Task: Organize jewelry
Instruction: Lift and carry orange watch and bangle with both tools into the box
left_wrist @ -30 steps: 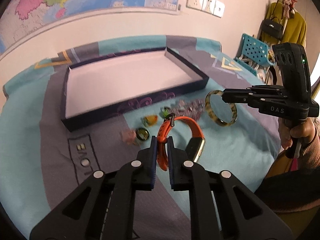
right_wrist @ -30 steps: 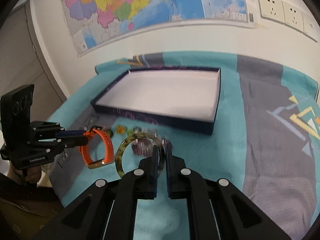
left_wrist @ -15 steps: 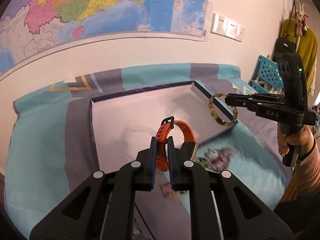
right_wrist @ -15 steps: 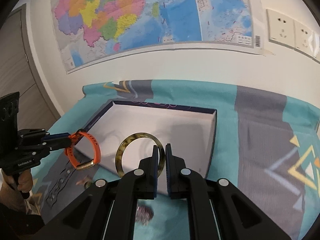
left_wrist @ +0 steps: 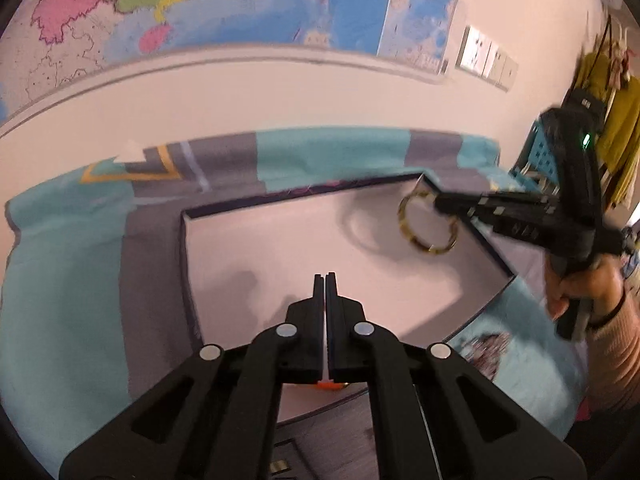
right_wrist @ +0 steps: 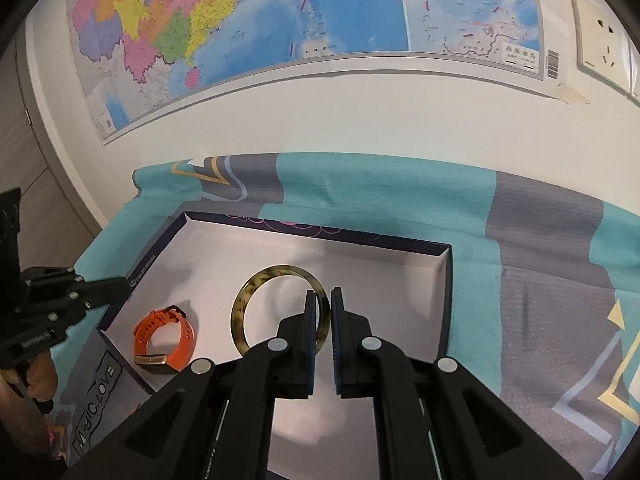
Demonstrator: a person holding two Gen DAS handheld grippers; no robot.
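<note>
A dark blue tray point(right_wrist: 320, 236) with a white floor lies on the teal and grey cloth. An orange watch band point(right_wrist: 182, 354) lies in its near left corner; the left wrist view shows only an orange sliver point(left_wrist: 329, 386) under my fingers. My left gripper point(left_wrist: 325, 278) hovers over the tray point(left_wrist: 304, 194), its jaws closing to shut with nothing between them. It also shows at the left edge as the left gripper point(right_wrist: 126, 280). My right gripper point(right_wrist: 324, 294) is shut on a tortoiseshell bangle point(right_wrist: 280, 269). Seen from the left, the right gripper point(left_wrist: 438, 200) holds the bangle point(left_wrist: 403, 224) above the tray's far right corner.
A beaded bracelet point(left_wrist: 486, 350) lies on the cloth point(right_wrist: 400, 192) just outside the tray's near right side. A person's hand point(left_wrist: 576, 292) grips the right tool's handle. A wall with a map point(right_wrist: 280, 20) stands close behind the table.
Both grippers moved forward over the tray. The orange watch band left my left gripper and now lies in the tray, and the left jaws closed. The bangle stays gripped.
</note>
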